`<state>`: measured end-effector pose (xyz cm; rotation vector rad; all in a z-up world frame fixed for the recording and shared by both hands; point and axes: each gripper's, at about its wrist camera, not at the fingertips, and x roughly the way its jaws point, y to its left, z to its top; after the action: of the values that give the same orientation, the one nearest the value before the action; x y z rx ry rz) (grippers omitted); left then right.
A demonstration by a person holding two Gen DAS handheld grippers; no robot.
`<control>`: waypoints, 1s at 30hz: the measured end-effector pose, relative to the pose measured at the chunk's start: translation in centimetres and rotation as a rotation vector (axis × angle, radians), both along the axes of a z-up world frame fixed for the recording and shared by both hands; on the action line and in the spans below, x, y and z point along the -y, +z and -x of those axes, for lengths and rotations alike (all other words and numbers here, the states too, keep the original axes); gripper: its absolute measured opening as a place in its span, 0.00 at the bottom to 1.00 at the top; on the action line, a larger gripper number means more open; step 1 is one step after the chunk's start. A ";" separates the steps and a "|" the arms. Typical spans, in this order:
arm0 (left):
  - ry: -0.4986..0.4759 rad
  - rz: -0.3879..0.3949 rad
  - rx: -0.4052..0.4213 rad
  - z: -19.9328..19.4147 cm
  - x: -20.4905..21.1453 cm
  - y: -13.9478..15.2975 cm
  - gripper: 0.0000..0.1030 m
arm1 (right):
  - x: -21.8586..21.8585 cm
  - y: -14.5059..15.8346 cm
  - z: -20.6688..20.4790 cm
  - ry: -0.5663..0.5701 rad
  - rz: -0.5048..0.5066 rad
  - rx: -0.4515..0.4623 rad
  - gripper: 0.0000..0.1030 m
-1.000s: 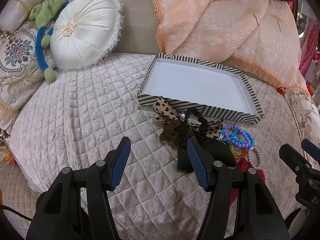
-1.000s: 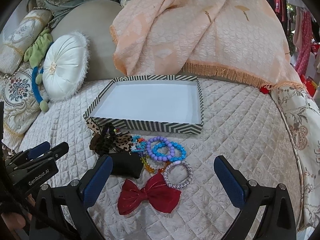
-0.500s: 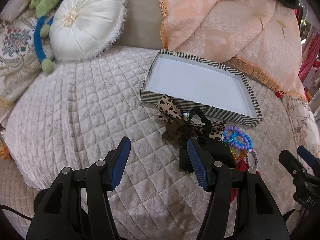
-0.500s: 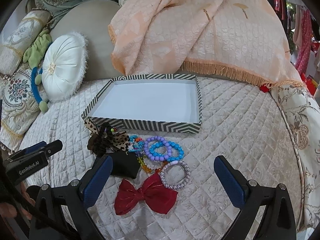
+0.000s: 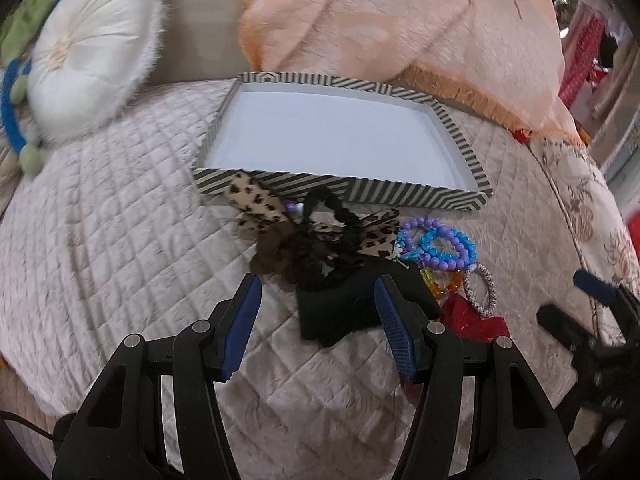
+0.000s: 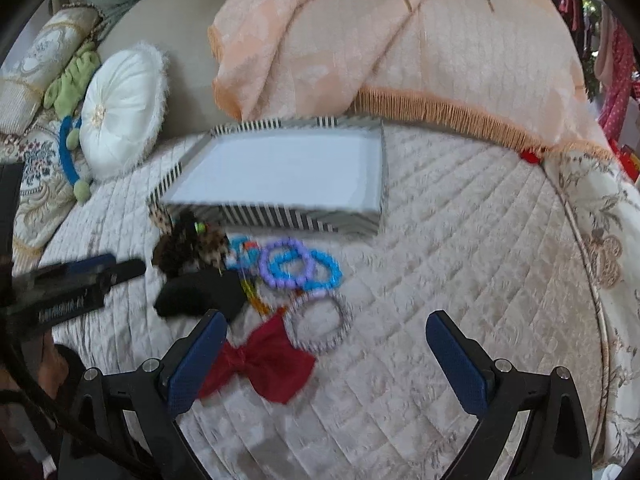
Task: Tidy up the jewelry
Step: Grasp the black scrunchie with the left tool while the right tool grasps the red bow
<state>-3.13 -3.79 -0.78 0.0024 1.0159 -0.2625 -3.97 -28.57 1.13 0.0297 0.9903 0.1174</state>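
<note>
Both grippers spread wide, holding nothing: left gripper (image 5: pixel 316 320) hovers over the black pouch (image 5: pixel 352 304), right gripper (image 6: pixel 324 356) above the red bow (image 6: pixel 260 364). Jewelry sits just in front of the striped tray (image 6: pixel 280 218) on the quilted bed (image 6: pixel 460 280): leopard scrunchie (image 5: pixel 280 216) nearest its left corner, purple & blue bead bracelets (image 6: pixel 298 266) and a silver bracelet (image 6: pixel 320 326) to the right. Tray interior bare.

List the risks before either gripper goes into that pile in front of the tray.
The leopard bow and black scrunchie are tangled, so the open left gripper may lift both.

The purple bracelet and blue bracelet overlap; the right gripper may drag one along.
</note>
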 end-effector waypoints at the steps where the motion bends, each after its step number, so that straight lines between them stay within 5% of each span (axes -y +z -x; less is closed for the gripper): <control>1: -0.012 0.002 -0.005 -0.3 0.3 -0.2 0.57 | 0.1 -0.5 0.2 0.007 -0.008 -0.013 0.91; 8: -0.064 0.002 -0.032 -2.8 1.6 -1.9 0.57 | 0.4 -3.1 0.6 0.023 -0.083 -0.099 0.89; 12: -0.049 0.086 -0.054 -4.1 1.1 -2.4 0.57 | -0.3 -3.4 0.9 0.056 -0.115 -0.107 0.89; 14: -0.066 0.090 -0.043 -4.2 1.4 -2.5 0.48 | -0.7 -3.7 0.8 0.061 -0.118 -0.111 0.88; 17: -0.102 0.042 -0.034 -4.3 2.4 -2.8 0.17 | -1.2 -4.7 0.6 0.071 -0.165 -0.140 0.72; 18: -0.107 0.033 -0.034 -4.3 2.5 -2.9 0.14 | -1.2 -5.3 0.5 0.069 -0.208 -0.160 0.62; 25: -0.091 0.066 0.006 -3.5 0.6 -1.4 0.07 | -1.2 -7.3 0.1 0.069 -0.365 -0.182 0.14; 30: -0.071 0.094 0.045 -3.0 -1.2 0.8 0.07 | -2.1 -5.6 0.7 0.114 -0.365 -0.117 0.11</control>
<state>-0.13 -2.63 0.00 -0.0401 0.9589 -0.3736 -4.63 -26.49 -4.47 0.3172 1.0768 0.4036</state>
